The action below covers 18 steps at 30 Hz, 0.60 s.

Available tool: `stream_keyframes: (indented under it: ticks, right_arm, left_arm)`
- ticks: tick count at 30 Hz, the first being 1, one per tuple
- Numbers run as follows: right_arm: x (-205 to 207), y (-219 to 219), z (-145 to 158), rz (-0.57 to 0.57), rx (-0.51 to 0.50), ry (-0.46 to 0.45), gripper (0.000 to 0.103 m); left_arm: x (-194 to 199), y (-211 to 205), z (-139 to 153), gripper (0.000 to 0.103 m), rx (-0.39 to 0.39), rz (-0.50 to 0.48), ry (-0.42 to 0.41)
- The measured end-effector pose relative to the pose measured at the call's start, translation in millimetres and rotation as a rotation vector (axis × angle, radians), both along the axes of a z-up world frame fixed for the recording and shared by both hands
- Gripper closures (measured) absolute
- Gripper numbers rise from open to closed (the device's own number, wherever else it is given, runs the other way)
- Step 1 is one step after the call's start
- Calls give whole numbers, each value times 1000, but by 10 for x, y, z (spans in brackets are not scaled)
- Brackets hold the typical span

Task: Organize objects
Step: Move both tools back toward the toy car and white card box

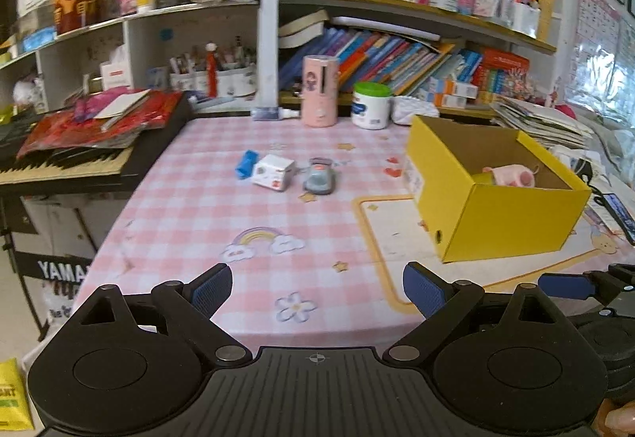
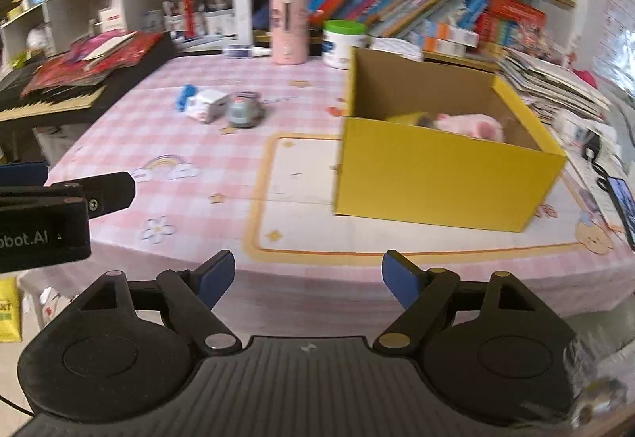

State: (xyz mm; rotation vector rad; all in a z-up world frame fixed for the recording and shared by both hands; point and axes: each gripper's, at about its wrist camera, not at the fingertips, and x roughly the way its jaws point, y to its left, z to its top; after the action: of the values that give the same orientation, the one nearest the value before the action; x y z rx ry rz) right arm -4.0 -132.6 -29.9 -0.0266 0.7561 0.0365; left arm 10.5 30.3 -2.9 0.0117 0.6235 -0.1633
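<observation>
Both grippers, left (image 1: 317, 290) and right (image 2: 307, 274), wide open, holding nothing. Pink toy (image 1: 510, 175) already in yellow box (image 1: 516, 222). Left on table: blue piece (image 1: 245, 164), white box (image 1: 274, 172), grey car (image 1: 319, 181).

"yama" in white on the keyboard stand (image 1: 59, 270), "obot.ai" on the left gripper's body (image 2: 39, 234)

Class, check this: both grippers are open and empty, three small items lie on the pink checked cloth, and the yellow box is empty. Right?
One slip: the yellow box is not empty. The right wrist view shows a pink item inside it. The rest holds.
</observation>
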Motion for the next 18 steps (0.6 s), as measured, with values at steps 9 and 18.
stream_keyframes:
  ticks: [9,18]
  right_arm:
    - [-66,366,14,82,6,-11,21]
    - [-40,621,22,105,-1,-20,21]
  left_arm:
    - [-143,324,-14,8,5,59,17]
    - [-102,496,-43,8,-6,88,31]
